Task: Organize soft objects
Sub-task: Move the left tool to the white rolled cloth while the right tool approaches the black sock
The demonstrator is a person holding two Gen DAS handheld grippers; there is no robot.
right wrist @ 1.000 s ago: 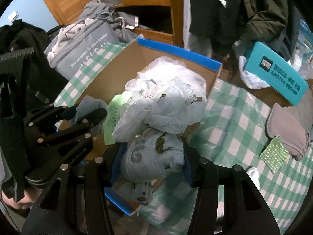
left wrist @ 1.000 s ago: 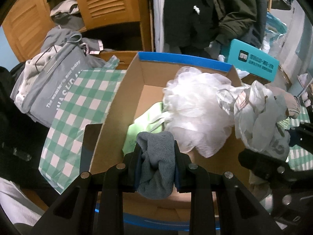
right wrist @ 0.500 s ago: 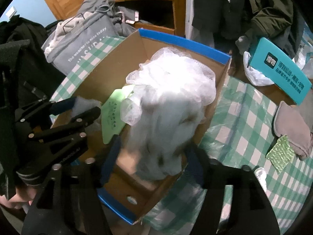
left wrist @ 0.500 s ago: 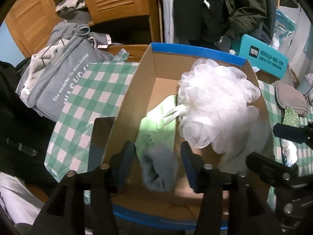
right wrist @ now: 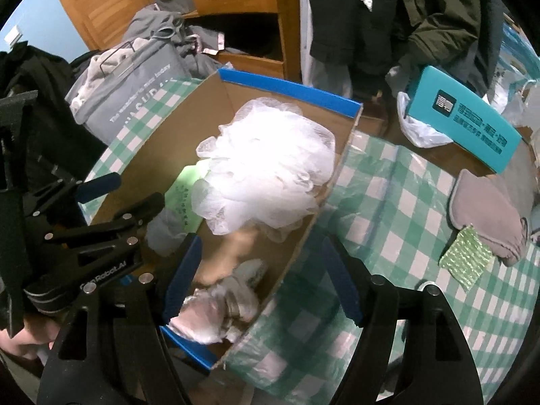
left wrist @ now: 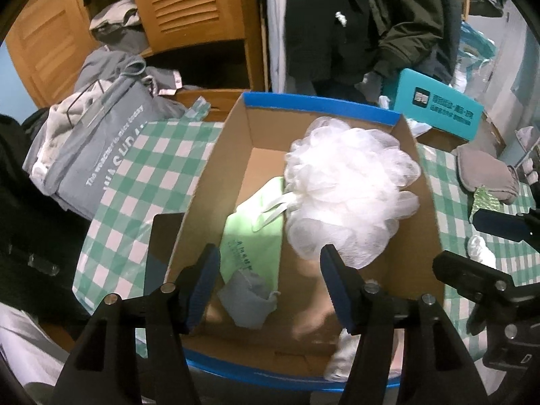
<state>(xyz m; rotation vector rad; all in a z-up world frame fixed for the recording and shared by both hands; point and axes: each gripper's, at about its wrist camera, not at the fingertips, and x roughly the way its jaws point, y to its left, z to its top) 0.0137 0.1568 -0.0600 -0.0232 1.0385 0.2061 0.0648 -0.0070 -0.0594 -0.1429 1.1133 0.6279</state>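
A cardboard box with blue rim (left wrist: 216,155) (right wrist: 290,84) sits on the checked tablecloth. Inside lie a white mesh bath pouf (left wrist: 347,185) (right wrist: 266,168), a light green bag (left wrist: 251,236) (right wrist: 187,195), a grey sock (left wrist: 248,297) and a crumpled plastic bag (right wrist: 219,307) (left wrist: 341,357) at the near corner. My left gripper (left wrist: 266,283) is open and empty above the sock. My right gripper (right wrist: 261,280) is open and empty above the plastic bag and the box's right wall.
A grey pouch (right wrist: 486,212) (left wrist: 486,175) and a green sparkly sponge (right wrist: 465,256) lie on the cloth to the right. A teal box (right wrist: 465,121) stands behind. A grey tote bag (left wrist: 98,155) sits left of the box. A wooden wardrobe with hanging clothes is behind.
Both grippers opened: the left let the grey sock drop into the box, the right let the plastic bag drop into the near corner. Both pulled back and up.
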